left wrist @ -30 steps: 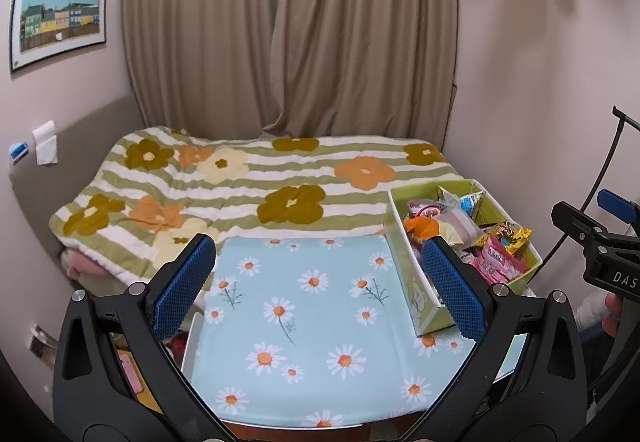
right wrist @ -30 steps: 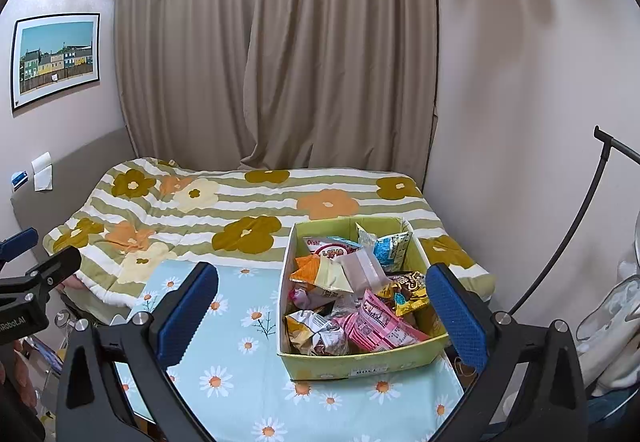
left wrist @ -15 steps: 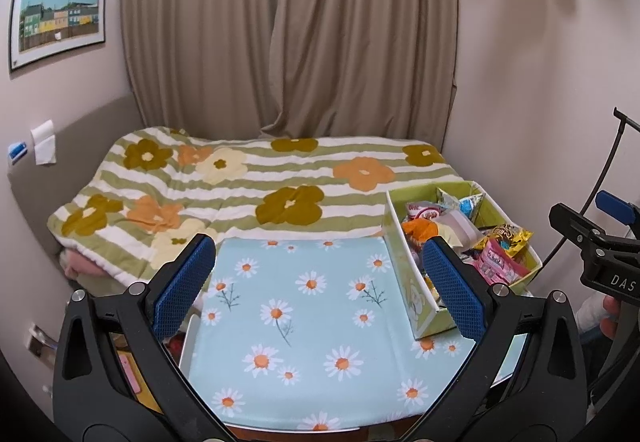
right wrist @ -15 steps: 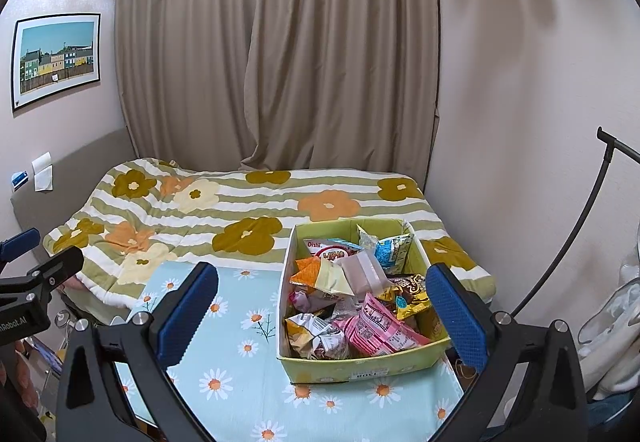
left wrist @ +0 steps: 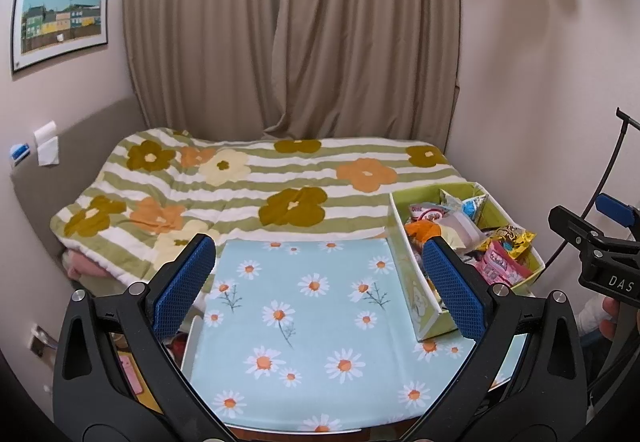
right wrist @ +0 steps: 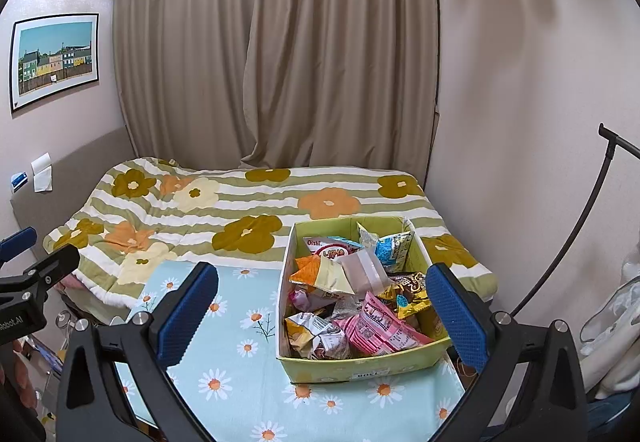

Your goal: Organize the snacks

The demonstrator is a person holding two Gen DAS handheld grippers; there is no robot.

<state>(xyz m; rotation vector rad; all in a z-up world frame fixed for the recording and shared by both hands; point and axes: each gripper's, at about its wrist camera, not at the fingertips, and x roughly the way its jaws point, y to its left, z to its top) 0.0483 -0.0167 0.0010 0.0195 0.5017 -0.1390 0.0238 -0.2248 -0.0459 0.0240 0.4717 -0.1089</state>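
Observation:
A yellow-green cardboard box point(right wrist: 360, 366) full of several snack packets stands on the right part of a small table with a light-blue daisy cloth point(right wrist: 236, 374). A pink packet point(right wrist: 380, 326) lies at its front, an orange and cream packet point(right wrist: 320, 272) in the middle. In the left wrist view the same box point(left wrist: 416, 290) is at the right edge of the daisy cloth point(left wrist: 312, 314). My left gripper point(left wrist: 318, 286) hangs open above the cloth, holding nothing. My right gripper point(right wrist: 322, 316) is open too, above the box's front half.
A bed with a green-striped flower quilt point(left wrist: 260, 185) lies right behind the table, beige curtains point(left wrist: 296, 33) behind it. Walls close in on both sides. A black curved stand point(right wrist: 572, 242) rises at the right. Clutter sits on the floor left of the table point(left wrist: 128, 362).
Both views have shifted only slightly; the box and table sit a touch lower and nearer in the left wrist view. Both grippers stay open.

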